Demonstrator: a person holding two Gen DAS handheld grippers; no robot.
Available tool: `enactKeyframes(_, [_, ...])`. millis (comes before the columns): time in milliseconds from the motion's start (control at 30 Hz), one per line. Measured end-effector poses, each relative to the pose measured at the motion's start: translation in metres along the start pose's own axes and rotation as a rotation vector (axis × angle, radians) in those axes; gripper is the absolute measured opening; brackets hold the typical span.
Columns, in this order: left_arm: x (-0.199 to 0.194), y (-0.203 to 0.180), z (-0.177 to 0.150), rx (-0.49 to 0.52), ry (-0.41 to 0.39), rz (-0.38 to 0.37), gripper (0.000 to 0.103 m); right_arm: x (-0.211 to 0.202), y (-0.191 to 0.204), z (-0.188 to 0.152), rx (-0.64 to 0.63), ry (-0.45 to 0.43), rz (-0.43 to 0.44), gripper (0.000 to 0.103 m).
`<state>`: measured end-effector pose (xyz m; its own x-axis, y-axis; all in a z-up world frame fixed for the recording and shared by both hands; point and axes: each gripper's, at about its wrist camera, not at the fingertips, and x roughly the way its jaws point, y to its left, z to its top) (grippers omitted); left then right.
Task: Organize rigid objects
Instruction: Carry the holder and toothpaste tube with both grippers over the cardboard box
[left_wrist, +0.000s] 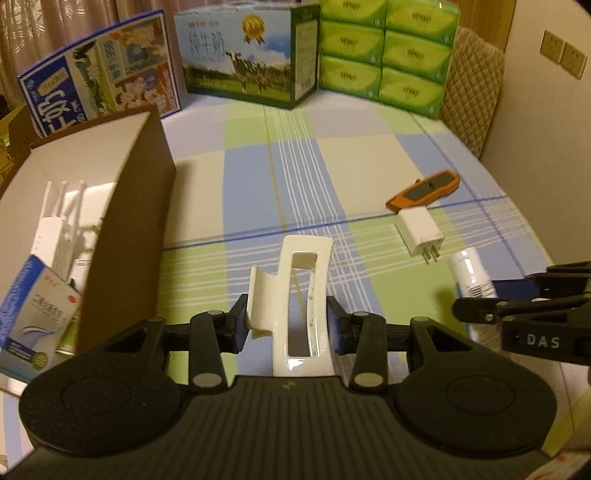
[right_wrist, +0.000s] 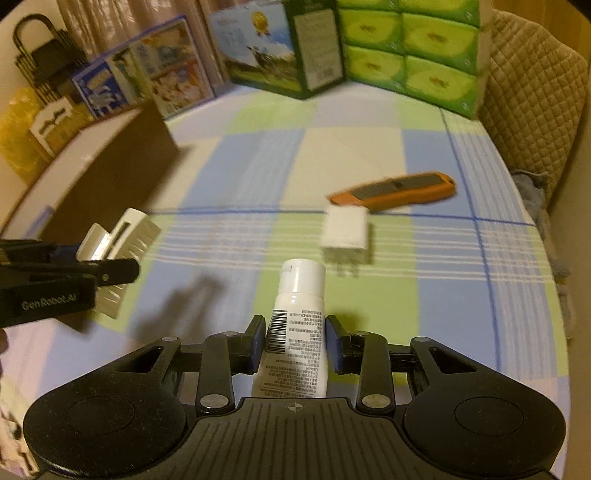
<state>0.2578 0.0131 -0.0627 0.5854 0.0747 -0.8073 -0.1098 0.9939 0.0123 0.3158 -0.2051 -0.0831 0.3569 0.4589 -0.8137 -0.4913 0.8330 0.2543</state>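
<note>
Left gripper (left_wrist: 289, 325) clenched on a cream hair claw clip (left_wrist: 295, 295), pads pressing its two flanks, clip held clear above the checked tablecloth (left_wrist: 332, 162) near its front edge. Right gripper (right_wrist: 295, 345) clamped around a white squeeze tube (right_wrist: 295, 325), cap pointing away toward the far edge. Both loads apparently bound for the open cardboard box (left_wrist: 129, 229) at the left edge, already holding a white router (left_wrist: 55, 221) and a blue-and-white carton (left_wrist: 33, 317). Still lying out toward the right edge: an orange utility knife (left_wrist: 423, 190) and, just beside it on the near side, a white plug adapter (left_wrist: 419, 230). Likely trouble from here: clip gripped on curved, glossy plastic, so liable to twist or pop free; soft tube prone to slipping downward through the pads; two grippers near each other and heading for one box, hence risk of collision or of clipping the box's tall brown wall on the way in.
</note>
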Motion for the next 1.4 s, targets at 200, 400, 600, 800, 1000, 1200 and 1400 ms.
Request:
enactKeyframes(200, [-0.033,0.028,-0.002,-0.025,-0.046,-0.007,0.037,-0.012,0.041,0.012,-0.02,-0.044,0.066,0.031])
enactKeyframes(400, [-0.064,0.067,-0.004,-0.052,-0.087,0.007,0.037,-0.015,0.092,0.023,-0.053,-0.074,0.135,0.031])
enactKeyframes(600, [-0.088,0.117,-0.007,-0.087,-0.125,0.039,0.037,-0.011,0.149,0.037,-0.083,-0.099,0.226,0.031])
enactKeyframes(800, [-0.103,0.17,-0.005,-0.11,-0.158,0.084,0.037,0.003,0.204,0.057,-0.088,-0.111,0.307,0.031])
enactKeyframes(1000, [-0.103,0.216,0.005,-0.107,-0.178,0.114,0.037,0.026,0.246,0.082,-0.09,-0.126,0.309,0.031])
enactKeyframes(1200, [-0.081,0.252,0.024,-0.093,-0.166,0.128,0.037,0.058,0.268,0.105,-0.093,-0.13,0.235,0.031])
enactKeyframes(1400, [-0.043,0.28,0.047,-0.073,-0.124,0.14,0.037,0.092,0.275,0.127,-0.105,-0.114,0.149,0.031])
